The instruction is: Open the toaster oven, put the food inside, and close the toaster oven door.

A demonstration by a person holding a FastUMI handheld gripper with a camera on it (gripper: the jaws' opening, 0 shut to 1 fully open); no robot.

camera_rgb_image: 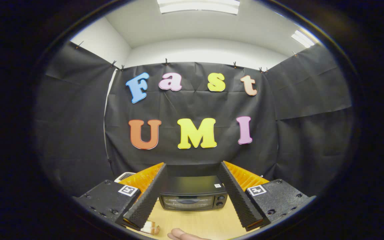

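— Fingers [152, 196] first: how do they stand?

— Wide apart, nothing between the pads. The gripper [192, 200] hangs above the table [195, 221], and the two ridged black fingers frame the toaster oven [192, 195] like a gate.

— So the oven sits between them?

— Beyond them, really, straight ahead and centred in the gap, against the black cloth wall. Its door is shut, glass front facing us, knobs at its right side.

— And the food?

— Something pale and glossy lies on the table just beside the left fingertip, maybe a piece of food [151, 228] in a wrapper; it is too close to the edge to tell. A hand [182, 235] rests on the wood nearer us, between the fingers, well short of the oven.
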